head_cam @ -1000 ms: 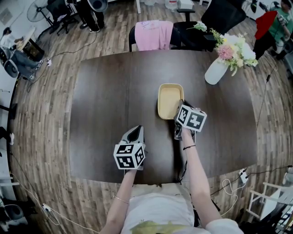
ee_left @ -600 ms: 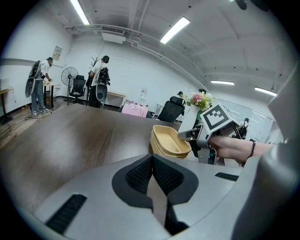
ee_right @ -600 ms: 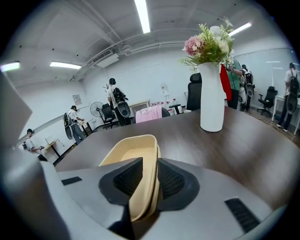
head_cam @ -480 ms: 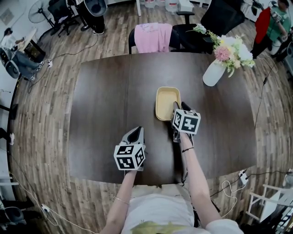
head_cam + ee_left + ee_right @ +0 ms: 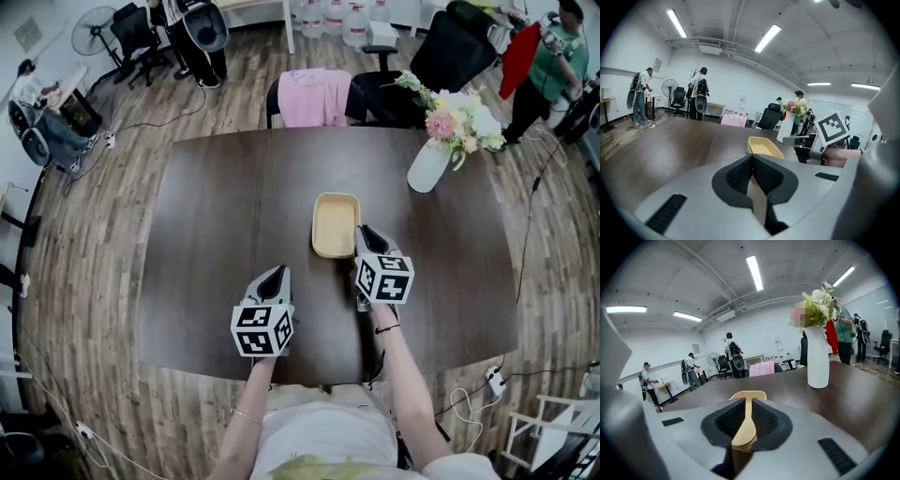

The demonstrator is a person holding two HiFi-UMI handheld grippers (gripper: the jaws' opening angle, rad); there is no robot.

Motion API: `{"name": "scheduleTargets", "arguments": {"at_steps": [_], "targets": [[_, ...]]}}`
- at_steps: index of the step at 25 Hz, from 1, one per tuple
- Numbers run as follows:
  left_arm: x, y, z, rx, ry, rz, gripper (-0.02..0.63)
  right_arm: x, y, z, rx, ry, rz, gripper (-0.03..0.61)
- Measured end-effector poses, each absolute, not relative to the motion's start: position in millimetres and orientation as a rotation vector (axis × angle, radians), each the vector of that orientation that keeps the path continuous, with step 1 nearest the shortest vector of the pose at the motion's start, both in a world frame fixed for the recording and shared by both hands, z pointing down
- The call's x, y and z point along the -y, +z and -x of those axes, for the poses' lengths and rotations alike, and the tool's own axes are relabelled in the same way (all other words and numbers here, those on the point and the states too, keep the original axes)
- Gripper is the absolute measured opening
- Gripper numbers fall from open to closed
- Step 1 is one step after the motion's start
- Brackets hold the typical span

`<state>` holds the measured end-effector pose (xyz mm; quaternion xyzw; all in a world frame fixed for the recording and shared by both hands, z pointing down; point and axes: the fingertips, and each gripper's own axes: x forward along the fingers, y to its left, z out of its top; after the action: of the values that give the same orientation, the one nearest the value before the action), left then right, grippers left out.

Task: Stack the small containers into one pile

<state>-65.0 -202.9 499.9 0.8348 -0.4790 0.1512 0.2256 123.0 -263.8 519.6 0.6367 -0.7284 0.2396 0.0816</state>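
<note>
A pale yellow container (image 5: 334,223) lies on the dark table (image 5: 216,234), just right of centre. In the right gripper view, layered rims (image 5: 744,439) show at its near end, as of nested containers. My right gripper (image 5: 363,232) is at the container's near right side. Its jaws have just been closing, and the yellow wall fills the narrow gap between the pads (image 5: 746,401). My left gripper (image 5: 277,272) hovers to the left, nearer me, apart from the container (image 5: 764,146). Its pads meet at the tip (image 5: 753,157) with nothing between them.
A white vase of flowers (image 5: 429,164) stands at the table's far right and shows close on the right in the right gripper view (image 5: 818,359). A chair draped in pink cloth (image 5: 314,94) is at the far edge. People stand around the room's edges.
My right gripper has rolled, and its marker cube has come toward the near edge; the container stays at its tip. The left gripper has barely shifted.
</note>
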Motion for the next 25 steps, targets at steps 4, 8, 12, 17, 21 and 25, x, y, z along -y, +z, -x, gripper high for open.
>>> {"name": "scheduleTargets", "arguments": {"at_steps": [4, 8, 12, 17, 21, 25], "targets": [[201.3, 484.8, 68.7, 1.373, 0.412, -2.353, 0.025, 246.5, 504.1, -115.3, 2.333, 0.685, -1.846, 0.041], [194.2, 466.3, 73.2, 1.391, 0.378, -2.406, 0.025, 224.1, 483.2, -109.2, 2.47, 0.649, -1.789, 0.04], [187.0, 450.8, 81.5, 1.412, 0.396, -2.458, 0.025, 204.1, 464.8, -108.8, 2.536, 0.633, -1.777, 0.034], [182.4, 431.2, 93.2, 1.424, 0.356, -2.497, 0.025, 184.5, 445.9, -112.7, 2.537, 0.599, -1.826, 0.025], [182.1, 414.8, 97.8, 1.439, 0.32, -2.518, 0.025, 174.8, 430.3, -114.0, 2.535, 0.56, -1.871, 0.023], [180.2, 401.8, 110.7, 1.48, 0.267, -2.518, 0.025, 166.6, 413.2, -110.7, 2.548, 0.502, -1.893, 0.021]]}}
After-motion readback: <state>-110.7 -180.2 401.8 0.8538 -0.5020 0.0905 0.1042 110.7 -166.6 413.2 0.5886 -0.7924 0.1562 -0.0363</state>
